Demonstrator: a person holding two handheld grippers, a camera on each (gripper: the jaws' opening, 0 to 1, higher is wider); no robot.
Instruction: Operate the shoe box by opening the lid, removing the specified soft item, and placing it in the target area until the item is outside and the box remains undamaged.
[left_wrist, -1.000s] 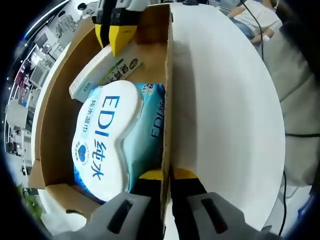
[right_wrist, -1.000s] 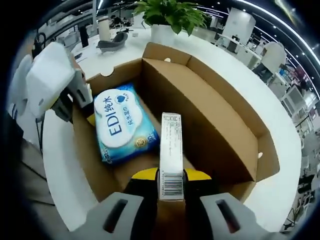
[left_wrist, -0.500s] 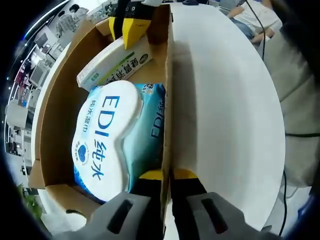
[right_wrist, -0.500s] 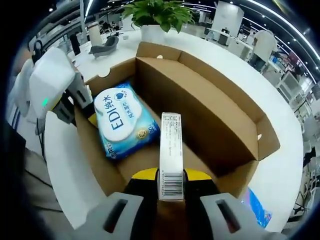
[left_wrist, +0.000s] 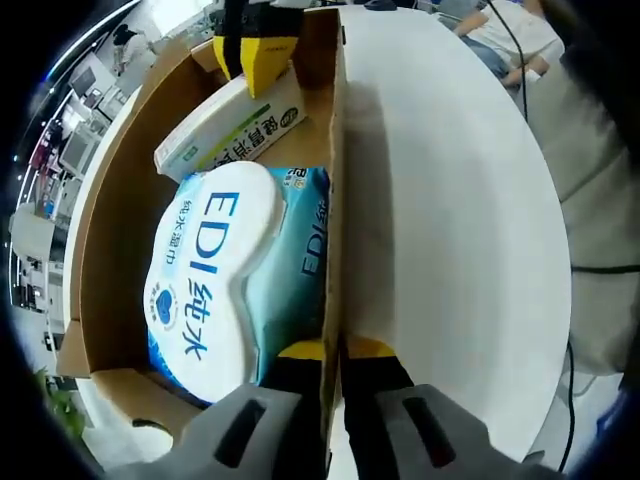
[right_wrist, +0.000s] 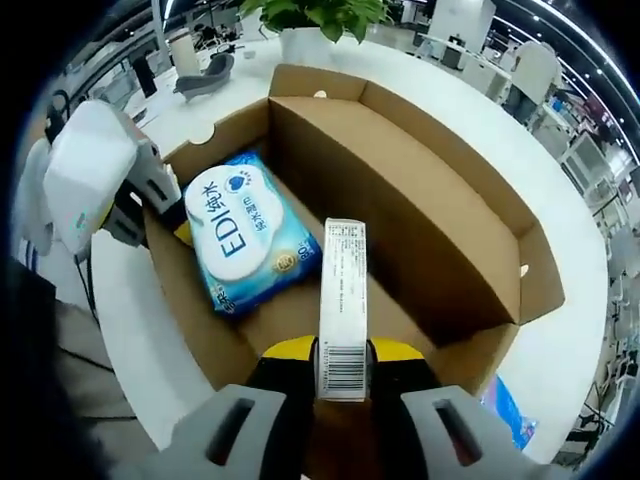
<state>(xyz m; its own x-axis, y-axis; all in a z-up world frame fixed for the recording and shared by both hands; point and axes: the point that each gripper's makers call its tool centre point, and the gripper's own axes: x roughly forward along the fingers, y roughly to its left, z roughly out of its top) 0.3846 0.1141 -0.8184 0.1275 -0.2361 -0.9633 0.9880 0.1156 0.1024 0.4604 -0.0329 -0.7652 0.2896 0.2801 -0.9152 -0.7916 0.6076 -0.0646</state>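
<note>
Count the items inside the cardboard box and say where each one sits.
2. The blue wet wipes pack lies flat on the box floor at the left tongs' end; the slim carton is clamped in the right tongs. Anything beneath them is hidden.

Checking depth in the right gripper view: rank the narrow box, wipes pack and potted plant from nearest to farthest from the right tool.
1. Narrow box, gripped in the right tool.
2. Wipes pack, lying in the shoe box, left of centre.
3. Potted plant, on the table beyond.

Cardboard box (left_wrist: 110, 260) viewed close from opposite ends, along its length; wipes pack (right_wrist: 240, 240) and carton (left_wrist: 232, 125) shared by both views.
</note>
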